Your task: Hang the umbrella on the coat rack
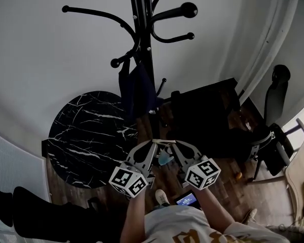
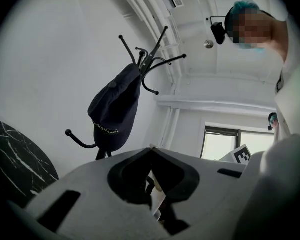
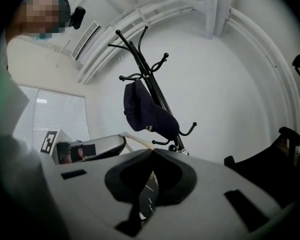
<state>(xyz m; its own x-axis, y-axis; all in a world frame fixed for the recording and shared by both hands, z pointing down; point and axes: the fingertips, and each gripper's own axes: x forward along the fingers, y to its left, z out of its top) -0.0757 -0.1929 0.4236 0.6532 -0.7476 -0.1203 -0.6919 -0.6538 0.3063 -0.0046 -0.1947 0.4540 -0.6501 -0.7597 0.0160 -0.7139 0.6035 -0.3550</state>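
A black coat rack (image 1: pixel 143 34) stands by the white wall. A dark navy fabric thing (image 1: pixel 137 90), shaped like a cap, hangs from one of its hooks. It also shows in the left gripper view (image 2: pixel 115 109) and the right gripper view (image 3: pixel 145 111). I cannot make out an umbrella apart from it. My left gripper (image 1: pixel 153 144) and right gripper (image 1: pixel 176 144) are held low, side by side, well short of the rack. The left gripper (image 2: pixel 151 149) has its jaw tips meeting with nothing held. The right gripper (image 3: pixel 152 151) is the same.
A round black marble table (image 1: pixel 86 135) stands left of the rack. A dark cabinet (image 1: pixel 207 115) sits to its right, with an office chair (image 1: pixel 273 130) beyond. A lit screen (image 1: pixel 187 200) is by the person's body. The floor is wood.
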